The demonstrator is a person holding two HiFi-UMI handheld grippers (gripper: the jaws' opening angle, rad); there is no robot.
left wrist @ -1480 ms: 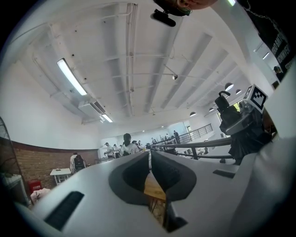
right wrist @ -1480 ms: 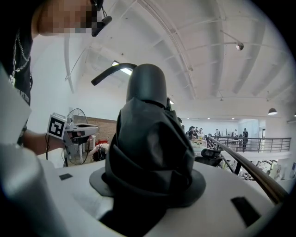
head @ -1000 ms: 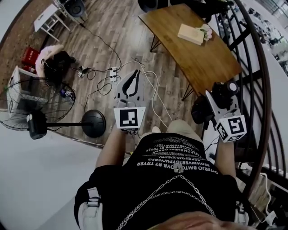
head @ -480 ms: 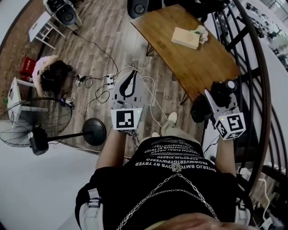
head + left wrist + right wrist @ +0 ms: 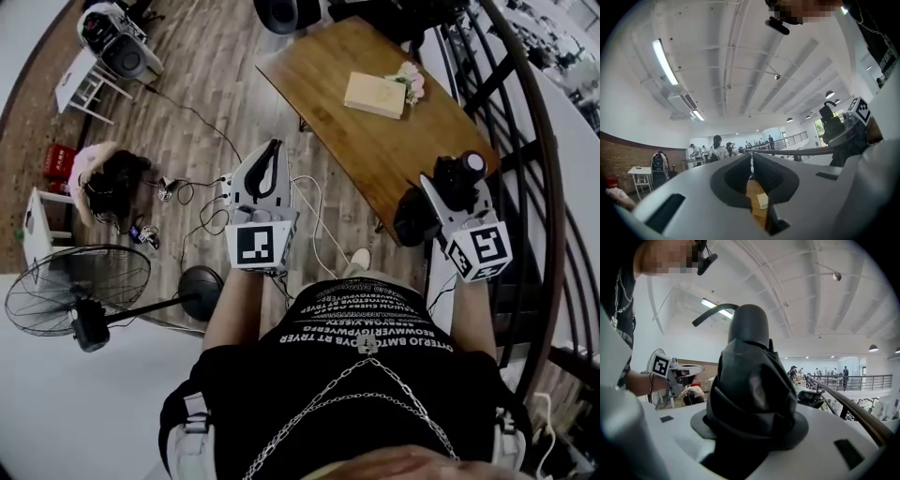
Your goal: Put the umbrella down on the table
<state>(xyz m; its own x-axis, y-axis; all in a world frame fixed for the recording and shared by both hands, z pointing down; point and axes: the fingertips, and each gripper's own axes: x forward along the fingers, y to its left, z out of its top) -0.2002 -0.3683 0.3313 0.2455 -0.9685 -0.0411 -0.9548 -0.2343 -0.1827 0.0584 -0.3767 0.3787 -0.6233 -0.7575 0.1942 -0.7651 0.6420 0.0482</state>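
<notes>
Right tool [image 5: 448, 202] clamps the folded black umbrella [image 5: 750, 380] around its bunched fabric, in the air at the near edge of the table [image 5: 375, 150], not yet set down. Left tool [image 5: 272, 159] is closed and empty. I judge the umbrella light, soft cloth over a stiff shaft. Its smooth knob is likely slippery, so the fabric middle seems my safest hold.

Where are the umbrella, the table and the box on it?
umbrella [image 5: 754, 376], right gripper view, folded black canopy.
table [image 5: 408, 150], head view, bare wooden top.
box [image 5: 375, 94], head view, top face.
</notes>
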